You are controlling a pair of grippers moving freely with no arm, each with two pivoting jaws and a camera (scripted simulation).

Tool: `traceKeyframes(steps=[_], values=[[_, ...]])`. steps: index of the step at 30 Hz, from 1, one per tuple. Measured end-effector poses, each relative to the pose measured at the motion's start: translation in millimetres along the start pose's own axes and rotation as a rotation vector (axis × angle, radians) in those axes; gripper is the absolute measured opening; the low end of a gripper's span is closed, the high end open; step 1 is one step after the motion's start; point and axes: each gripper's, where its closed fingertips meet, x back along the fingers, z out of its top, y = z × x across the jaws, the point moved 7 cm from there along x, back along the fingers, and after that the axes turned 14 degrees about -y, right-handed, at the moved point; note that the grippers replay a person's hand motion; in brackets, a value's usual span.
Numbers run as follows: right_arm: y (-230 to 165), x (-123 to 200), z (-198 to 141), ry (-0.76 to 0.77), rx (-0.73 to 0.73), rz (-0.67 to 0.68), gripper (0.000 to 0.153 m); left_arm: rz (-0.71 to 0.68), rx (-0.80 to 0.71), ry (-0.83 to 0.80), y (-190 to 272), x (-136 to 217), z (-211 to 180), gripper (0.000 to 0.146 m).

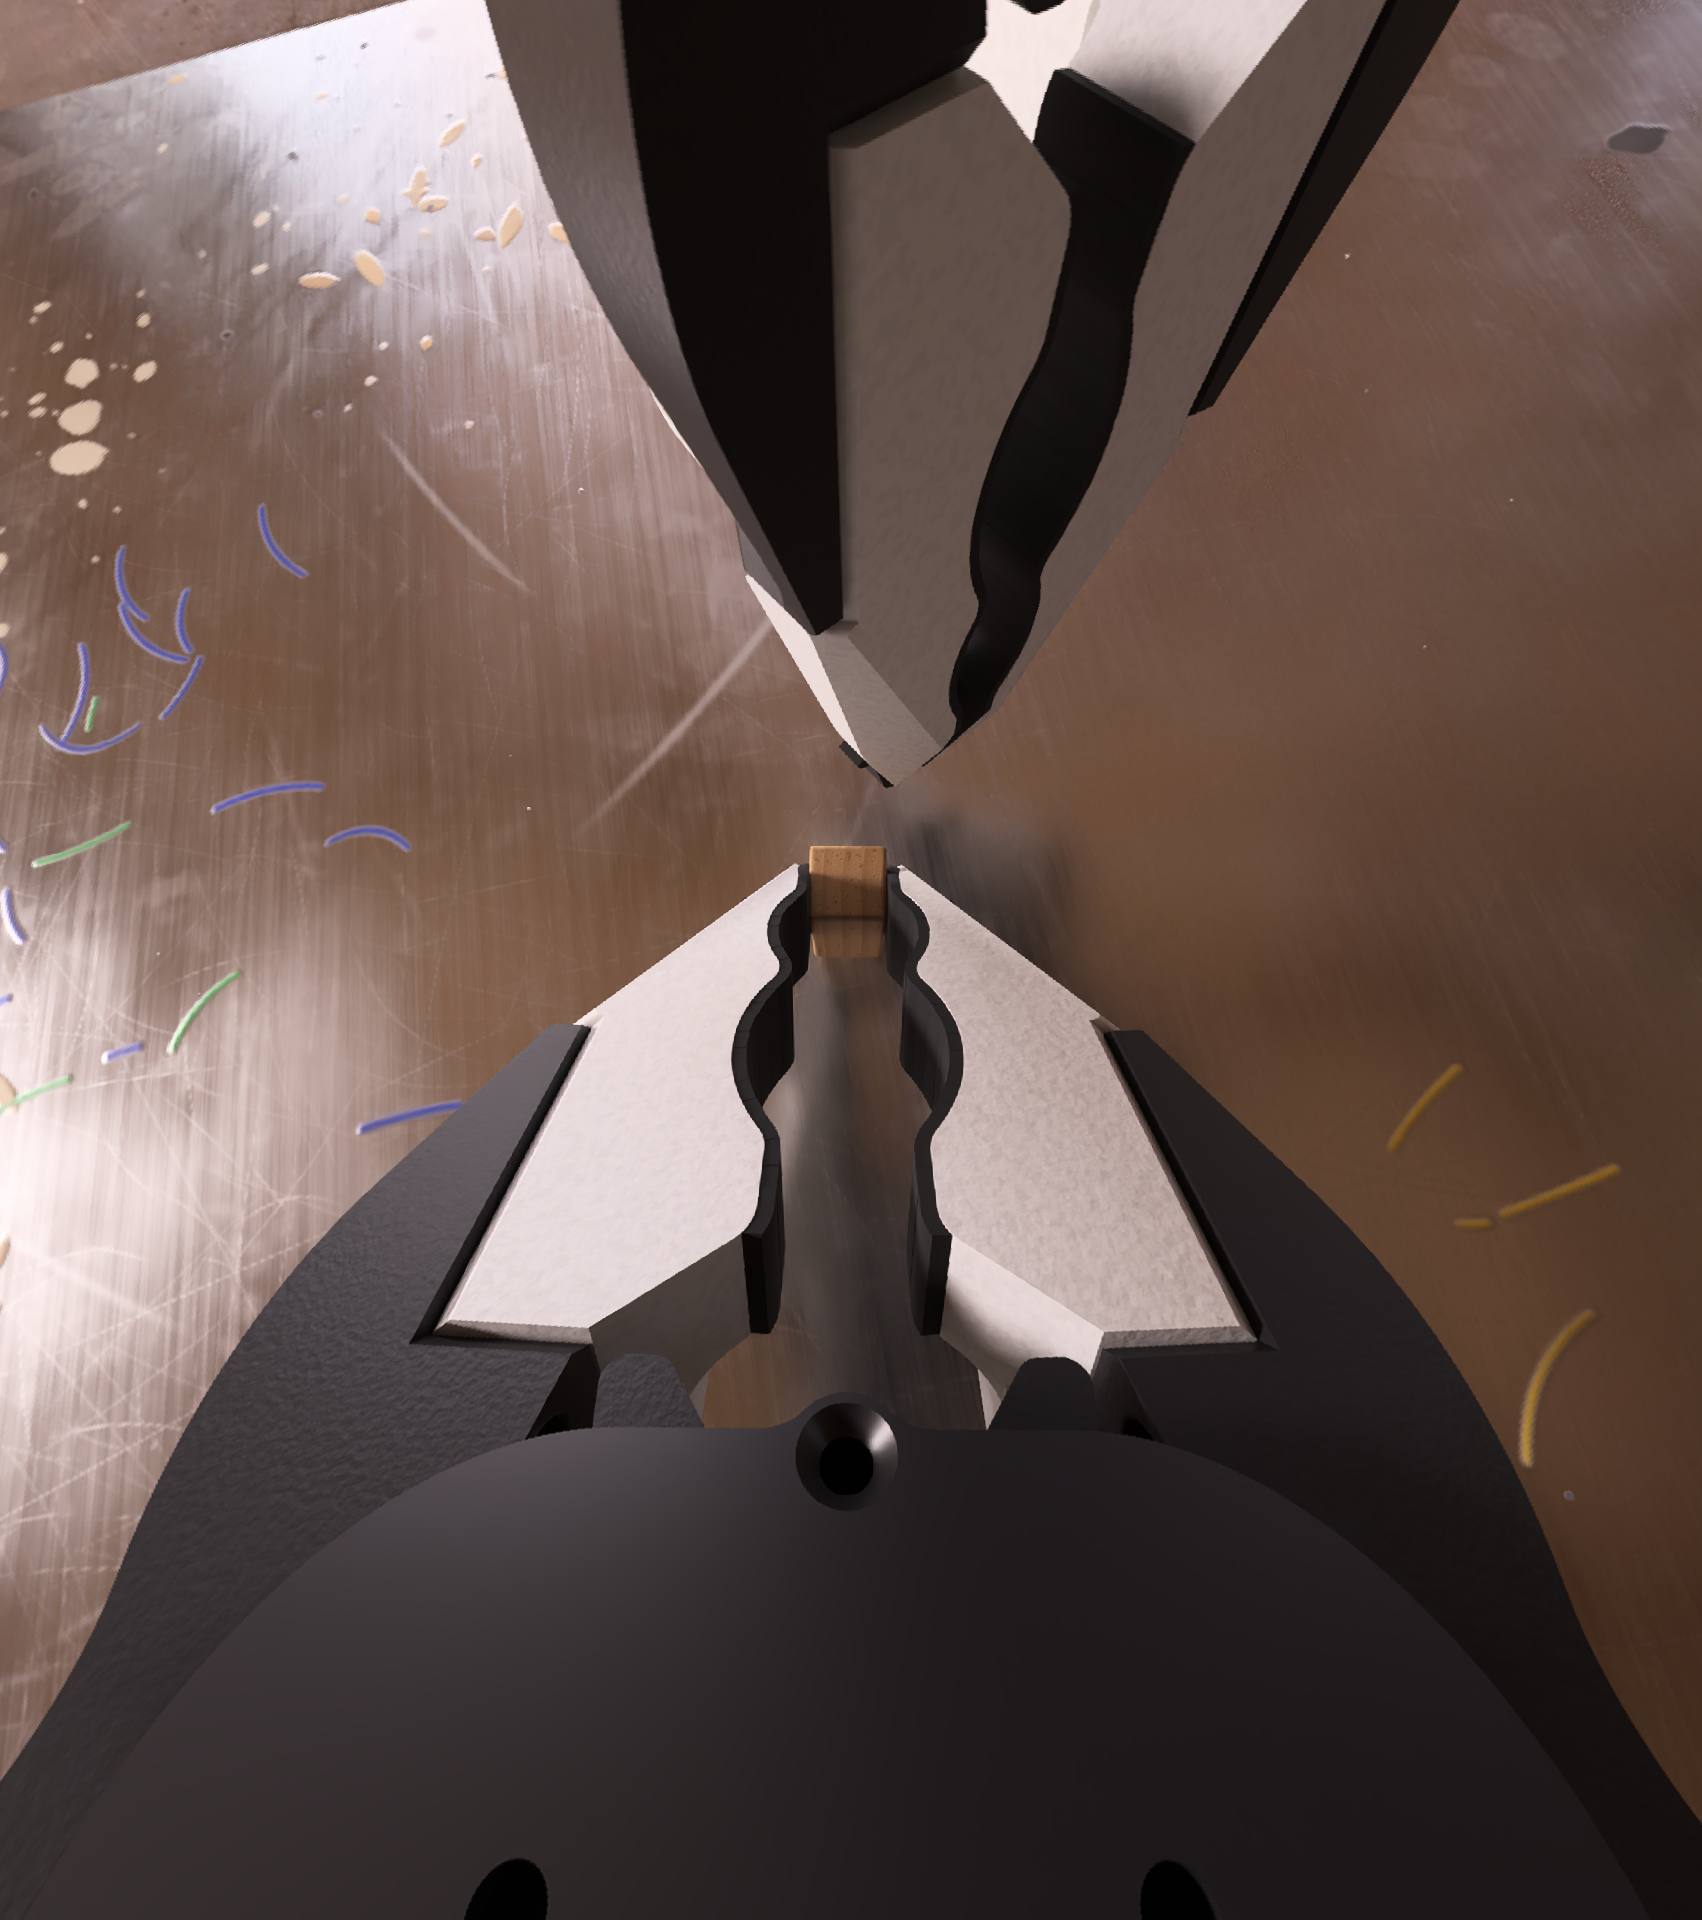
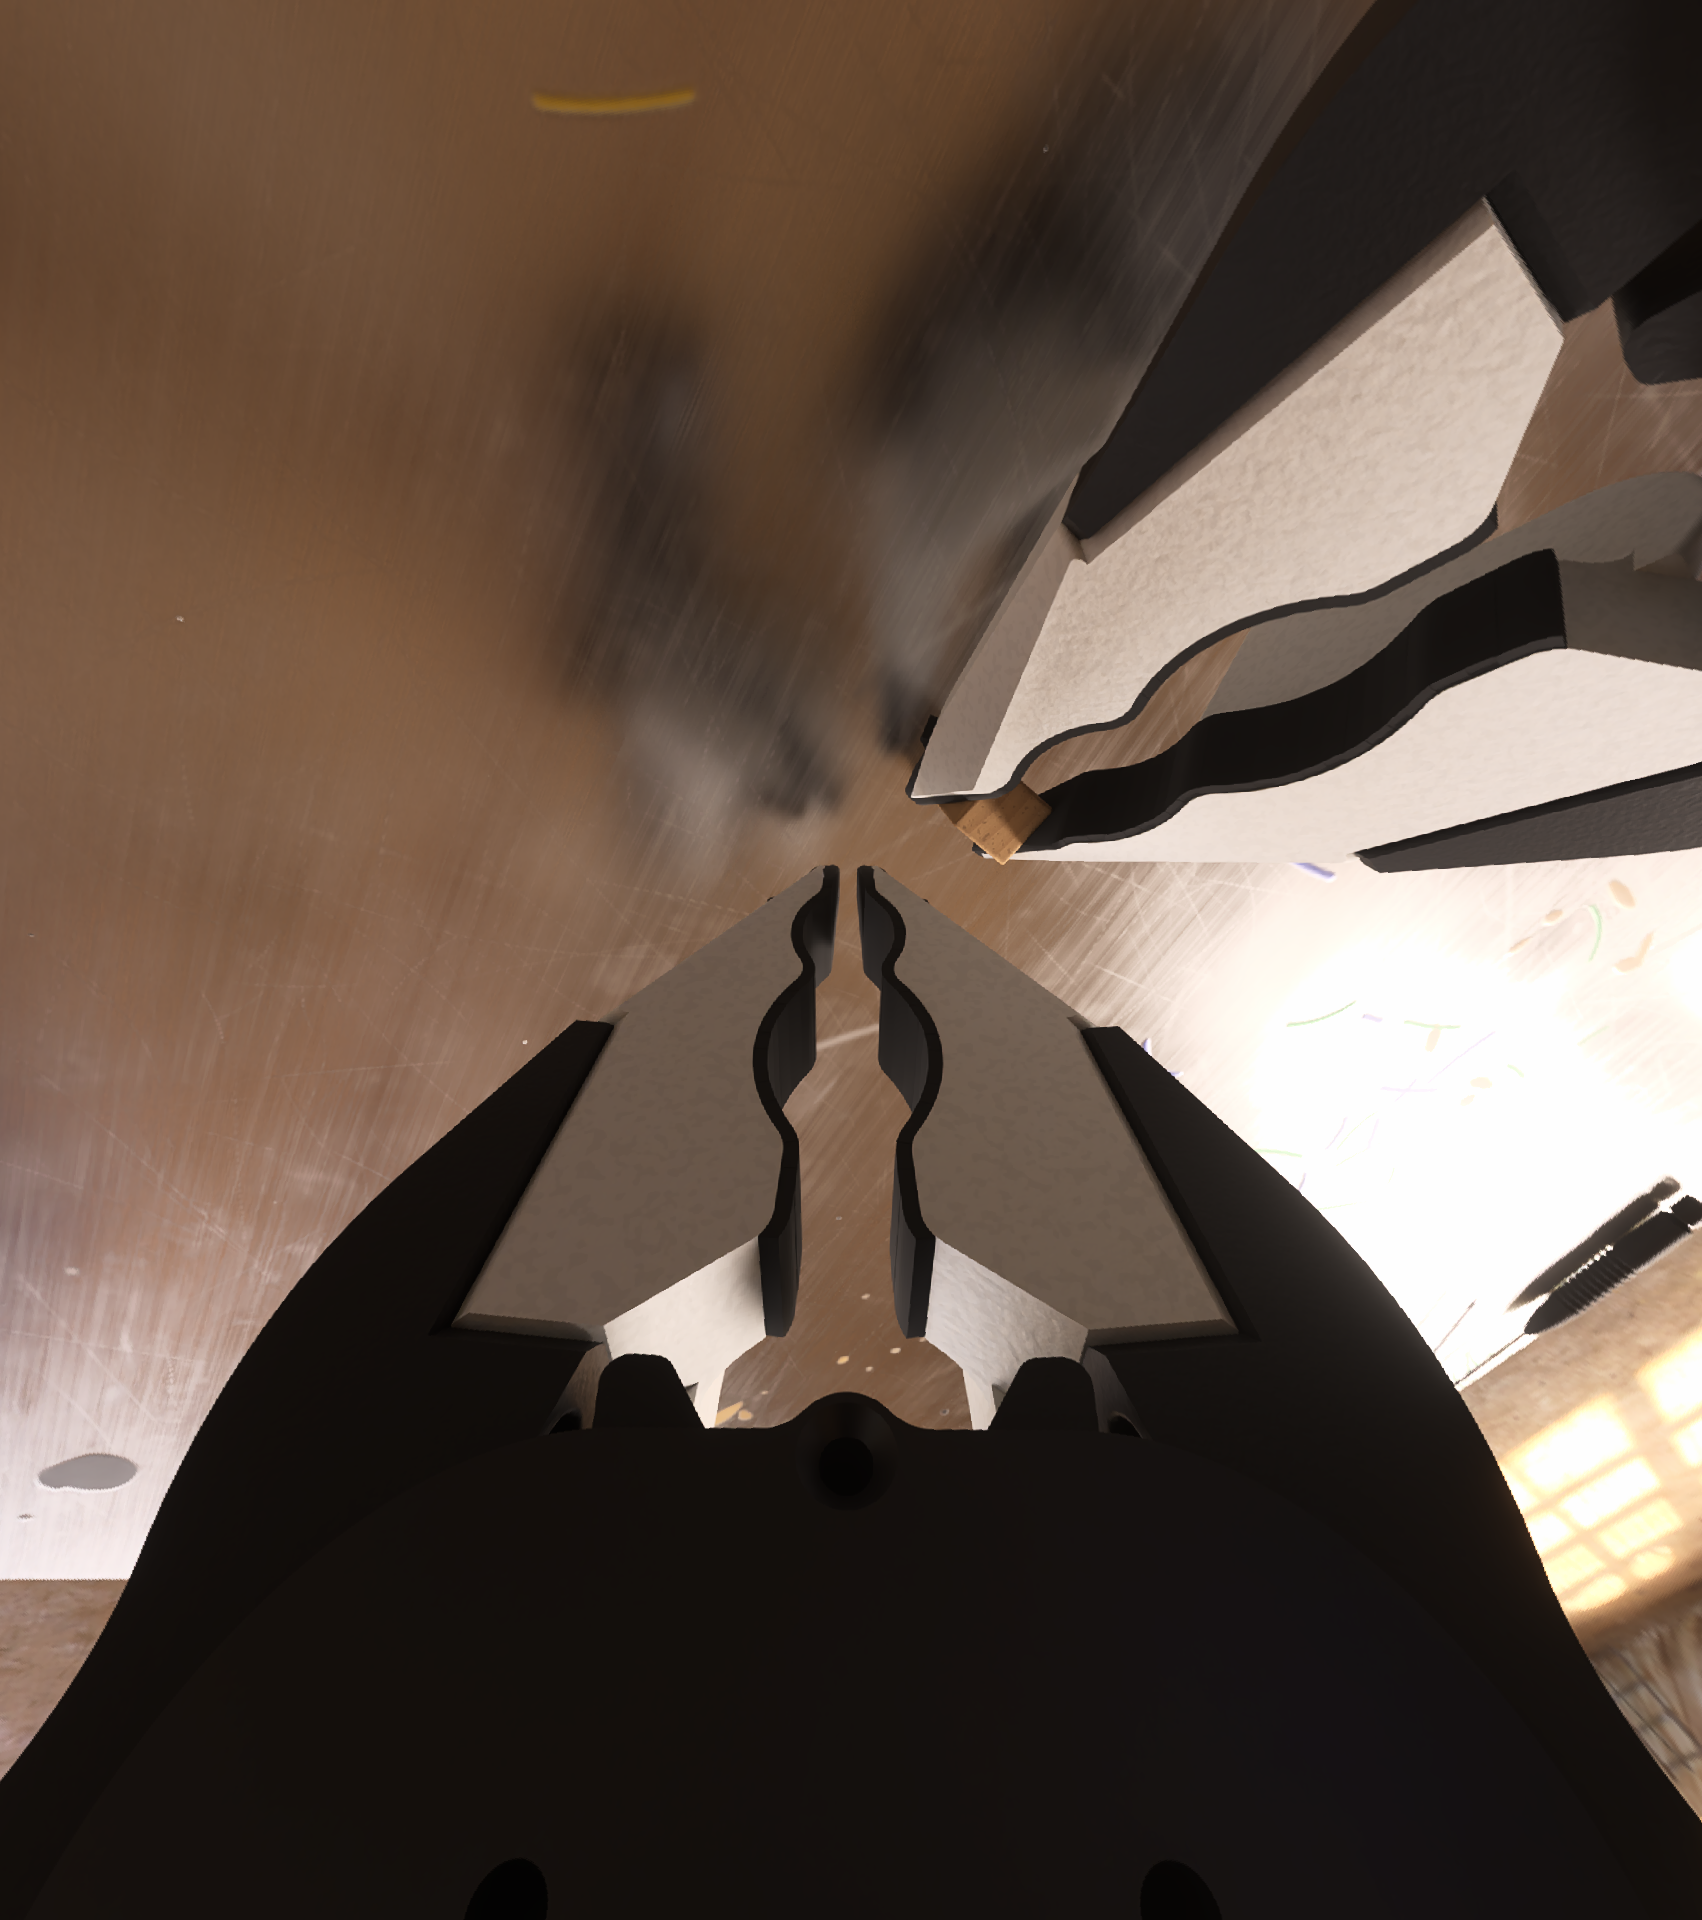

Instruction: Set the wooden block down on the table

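A small light wooden block (image 1: 847,902) is pinched between the fingertips of my left gripper (image 1: 848,881), which is shut on it just above the brown scratched table (image 1: 1346,727). I cannot tell if the block touches the table. My right gripper (image 2: 848,875) is shut and empty, with only a thin slit between its tips. In the left wrist view it (image 1: 894,774) comes in from the top, its tip a short way beyond the block. In the right wrist view the left gripper (image 2: 977,821) reaches in from the upper right with the block (image 2: 996,824) at its tip.
The table bears cream paint flecks (image 1: 78,416), blue and green curved marks (image 1: 140,623) on the left and yellow ones (image 1: 1553,1195) on the right. A dark screw-like thing (image 2: 1605,1252) lies near the table's edge. Beyond the edge is a sunlit floor (image 2: 1657,1455).
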Motion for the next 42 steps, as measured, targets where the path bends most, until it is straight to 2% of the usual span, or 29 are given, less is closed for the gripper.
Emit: traceKeyframes(steps=[42], values=[[15,-3,4,0.081,0.175,0.257,0.003,-0.117,0.017,0.011,-1,0,0,0.013]])
